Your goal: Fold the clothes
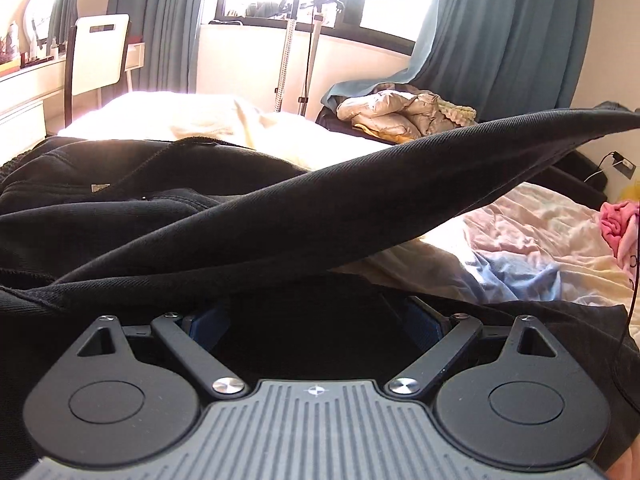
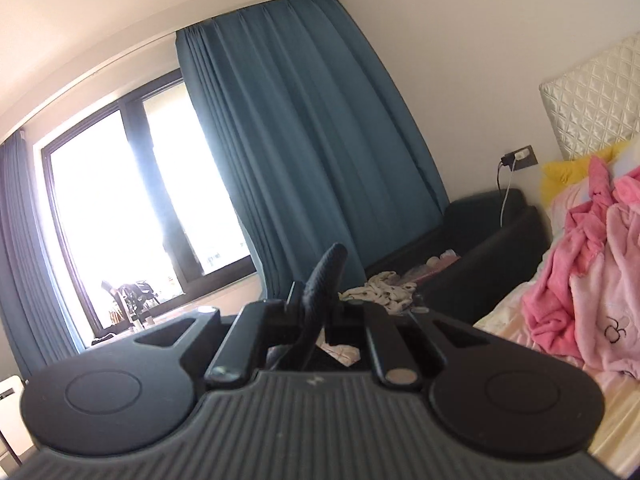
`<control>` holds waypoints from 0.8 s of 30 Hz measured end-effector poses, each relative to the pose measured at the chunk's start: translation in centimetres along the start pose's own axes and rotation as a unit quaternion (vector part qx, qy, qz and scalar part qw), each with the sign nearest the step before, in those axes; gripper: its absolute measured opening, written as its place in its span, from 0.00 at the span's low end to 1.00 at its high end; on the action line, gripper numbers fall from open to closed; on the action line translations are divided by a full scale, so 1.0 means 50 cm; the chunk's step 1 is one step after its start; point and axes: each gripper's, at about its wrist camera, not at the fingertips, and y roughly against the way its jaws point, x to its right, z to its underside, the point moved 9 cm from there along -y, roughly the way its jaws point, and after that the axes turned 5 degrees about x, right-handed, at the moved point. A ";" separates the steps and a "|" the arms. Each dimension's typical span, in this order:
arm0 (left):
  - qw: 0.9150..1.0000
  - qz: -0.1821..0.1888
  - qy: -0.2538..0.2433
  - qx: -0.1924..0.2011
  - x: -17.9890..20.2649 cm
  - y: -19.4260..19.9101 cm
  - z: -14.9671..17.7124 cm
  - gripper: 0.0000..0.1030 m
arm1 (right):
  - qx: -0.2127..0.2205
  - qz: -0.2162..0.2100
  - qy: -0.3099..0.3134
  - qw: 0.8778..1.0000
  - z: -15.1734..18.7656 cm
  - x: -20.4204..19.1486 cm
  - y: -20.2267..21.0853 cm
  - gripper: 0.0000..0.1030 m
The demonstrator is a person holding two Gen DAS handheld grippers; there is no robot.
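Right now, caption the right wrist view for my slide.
Right gripper shut on black garment, facing blue curtain.

One black garment (image 1: 280, 216), one white chair (image 1: 102, 52), one pink robe (image 2: 592, 264), two hand-held grippers.

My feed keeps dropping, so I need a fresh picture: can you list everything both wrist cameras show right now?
black garment: one, black, on the bed, one edge lifted toward the right
bed: one, pale pastel sheet, under the garment
pink fleece: one, pink, on the bed by the headboard
headboard: one, cream quilted, far right
curtains: teal, beside the window
window: one, dark frame, very bright
puffy jacket: one, beige, heaped beyond the bed
chair: one, white back, by the desk at left
wall socket: one, dark, charger plugged in
left claw: open, tips hidden under black cloth
right claw: shut on a fold of black cloth
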 end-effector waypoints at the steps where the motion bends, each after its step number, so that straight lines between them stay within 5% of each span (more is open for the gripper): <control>1: 1.000 0.001 -0.004 0.000 0.004 0.001 0.002 0.90 | -0.018 0.025 0.003 1.000 0.031 0.052 -0.005 0.10; 5: 1.000 0.011 -0.006 -0.024 0.020 -0.012 0.023 0.90 | -0.145 0.143 0.004 0.979 0.225 0.281 0.001 0.10; 8: 0.999 0.010 -0.009 -0.033 0.028 -0.021 0.032 0.90 | -0.289 0.225 -0.022 0.930 0.381 0.411 0.029 0.19; 11: 0.999 0.005 -0.013 -0.032 0.032 -0.028 0.028 0.90 | -0.279 0.213 -0.055 0.935 0.389 0.436 0.061 0.38; 12: 0.999 0.004 -0.013 -0.032 0.033 -0.030 0.029 0.90 | -0.269 0.213 -0.044 0.938 0.372 0.432 0.071 0.62; 13: 0.999 0.002 -0.013 -0.033 0.033 -0.033 0.029 0.90 | -0.259 0.207 -0.034 0.943 0.355 0.420 0.085 0.72; 18: 0.999 0.005 -0.003 -0.032 0.028 -0.020 0.028 0.90 | -0.220 0.176 -0.002 0.959 0.285 0.365 0.184 0.73; 24: 0.998 0.027 0.058 -0.020 -0.015 0.030 0.003 0.90 | -0.213 0.145 -0.058 0.965 0.284 0.319 0.372 0.73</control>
